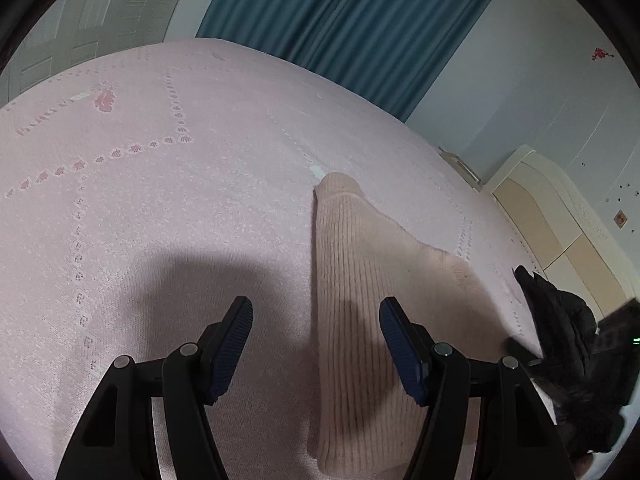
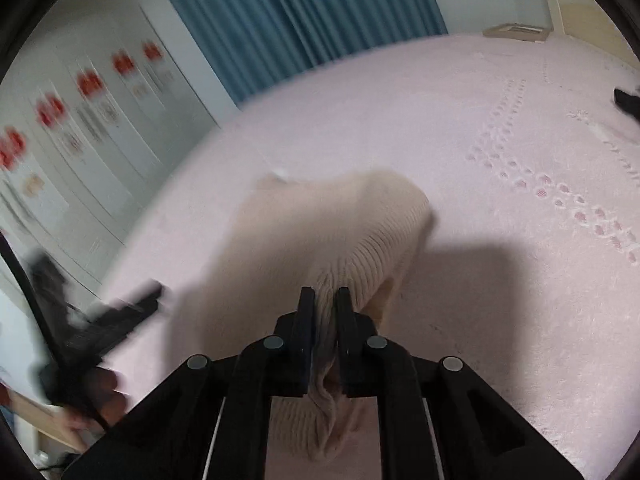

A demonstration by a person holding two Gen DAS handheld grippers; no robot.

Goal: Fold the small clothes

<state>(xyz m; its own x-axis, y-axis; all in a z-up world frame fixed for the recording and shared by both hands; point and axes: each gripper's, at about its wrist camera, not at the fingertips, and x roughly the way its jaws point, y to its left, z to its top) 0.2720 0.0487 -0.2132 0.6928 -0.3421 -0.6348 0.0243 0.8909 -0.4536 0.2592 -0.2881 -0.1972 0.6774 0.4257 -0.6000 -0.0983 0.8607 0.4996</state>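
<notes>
A beige ribbed knit garment (image 1: 360,280) lies on the pink bedspread (image 1: 160,220), one narrow end pointing away from me. My left gripper (image 1: 316,308) hovers open just above its left edge; the right finger is over the knit, the left finger over bare bedspread, and nothing is pinched. In the right wrist view my right gripper (image 2: 324,300) is shut on a bunched fold of the garment (image 2: 320,232), which drapes away from the fingers and is lifted at the near end. The left gripper (image 2: 136,308) appears blurred at the left, with a person's hand (image 2: 100,392) behind it.
A black-gloved hand (image 1: 568,328) fills the right edge of the left wrist view. Teal curtains (image 1: 340,20) hang beyond the bed. White wardrobe doors with red decals (image 2: 88,84) stand at the left and a cream cabinet (image 1: 560,220) at the right. A small black item (image 2: 628,102) lies far right on the bedspread (image 2: 520,320).
</notes>
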